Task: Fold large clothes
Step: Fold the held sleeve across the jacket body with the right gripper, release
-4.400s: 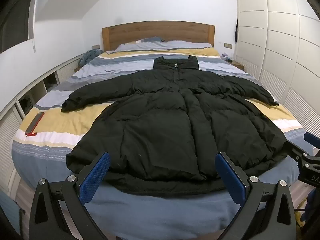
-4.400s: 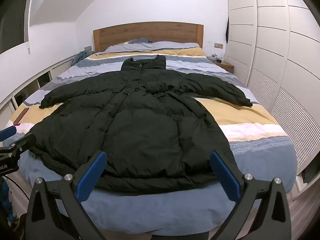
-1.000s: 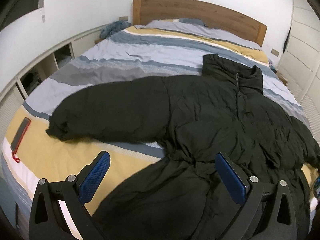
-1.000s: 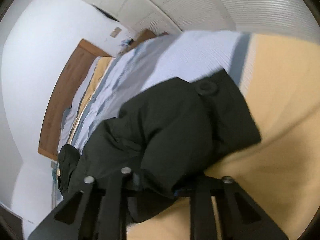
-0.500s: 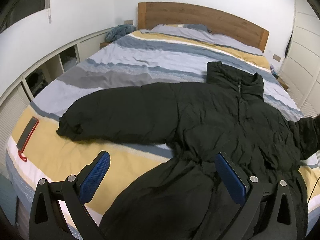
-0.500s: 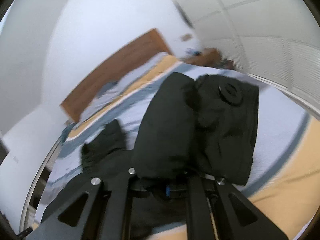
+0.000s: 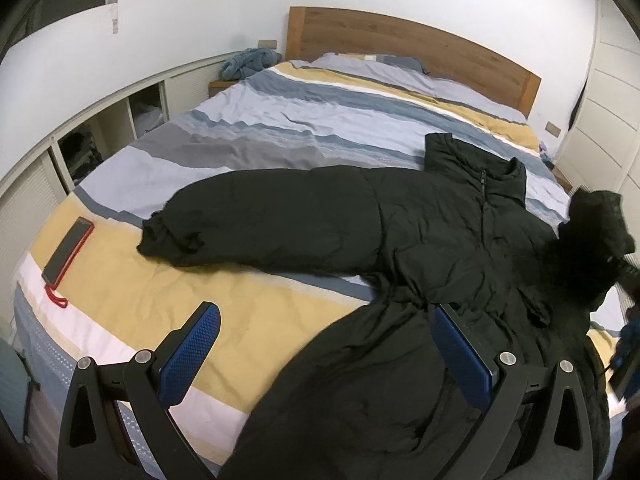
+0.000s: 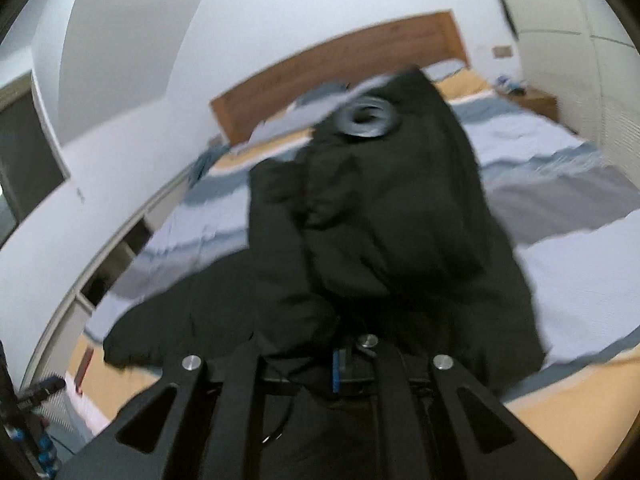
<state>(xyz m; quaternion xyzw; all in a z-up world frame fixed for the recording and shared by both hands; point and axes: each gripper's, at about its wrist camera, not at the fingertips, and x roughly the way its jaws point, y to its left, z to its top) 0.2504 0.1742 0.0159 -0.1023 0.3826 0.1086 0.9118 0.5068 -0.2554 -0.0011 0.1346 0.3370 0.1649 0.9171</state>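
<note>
Garment: black puffer jacket point(image 7: 432, 240), spread face up across the striped bed point(image 7: 280, 132), collar toward the headboard point(image 7: 400, 44).
Near sleeve: outstretched from the jacket body, cuff short of the phone point(image 7: 68, 250).
Far sleeve point(image 8: 384, 208): lifted clear of the jacket body, cuff uppermost, blurred.
Right gripper point(image 8: 340, 364): jaws clamped on the far sleeve.
Left gripper point(image 7: 326, 354): jaws wide, empty, above the jacket's hem side.
Step in hand: probably folding the far sleeve inward over the jacket front.
Next move: likely laying that sleeve flat across the chest, releasing, then taking the near sleeve likewise.
</note>
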